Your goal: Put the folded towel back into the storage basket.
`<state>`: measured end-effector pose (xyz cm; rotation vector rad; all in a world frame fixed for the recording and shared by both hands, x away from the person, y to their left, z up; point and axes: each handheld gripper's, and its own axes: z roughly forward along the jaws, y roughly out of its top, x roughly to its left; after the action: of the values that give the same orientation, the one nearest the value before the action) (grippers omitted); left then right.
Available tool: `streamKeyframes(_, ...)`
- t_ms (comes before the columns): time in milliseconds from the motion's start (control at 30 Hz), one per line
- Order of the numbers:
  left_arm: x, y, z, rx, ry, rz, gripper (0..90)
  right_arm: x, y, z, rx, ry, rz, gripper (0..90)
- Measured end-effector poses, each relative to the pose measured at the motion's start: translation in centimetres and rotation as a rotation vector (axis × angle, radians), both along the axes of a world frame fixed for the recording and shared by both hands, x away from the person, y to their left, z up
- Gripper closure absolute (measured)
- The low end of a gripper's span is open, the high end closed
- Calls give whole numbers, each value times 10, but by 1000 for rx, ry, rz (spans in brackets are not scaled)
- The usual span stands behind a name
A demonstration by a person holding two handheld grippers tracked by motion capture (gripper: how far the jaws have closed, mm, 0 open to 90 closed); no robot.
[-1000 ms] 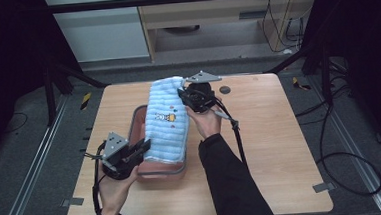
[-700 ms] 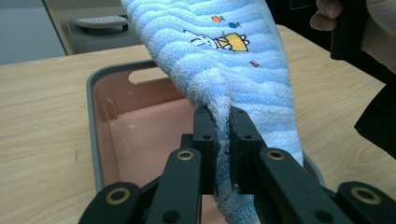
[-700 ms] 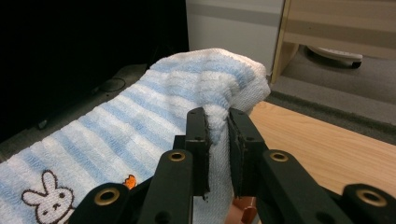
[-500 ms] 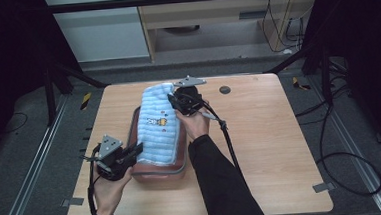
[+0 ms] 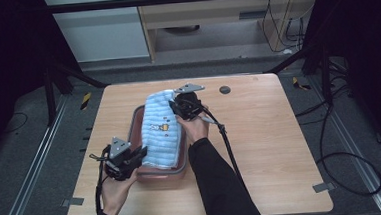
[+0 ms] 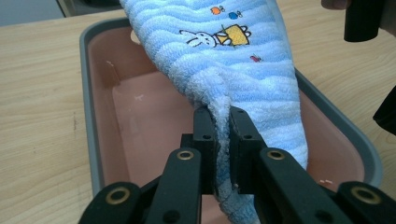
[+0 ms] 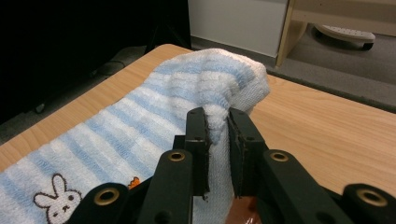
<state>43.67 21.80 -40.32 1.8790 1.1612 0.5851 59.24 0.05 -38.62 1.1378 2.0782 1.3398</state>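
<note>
The striped towel stretches lengthwise over the pink tray on the counter, its long axis running near-to-far. Left claw pinches its near end; right claw pinches its far end.

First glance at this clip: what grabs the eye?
A blue-and-white striped towel with a rabbit print, stretched over a pink tray mid-table. Both tongs are clamped on it: the left tongs at its near end, the right tongs at its far end.
</note>
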Motion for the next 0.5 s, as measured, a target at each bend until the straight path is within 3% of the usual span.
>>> streamKeyframes(500,2,-6,-16,28,50,0,830,3,6,-25,-27,30,21,797)
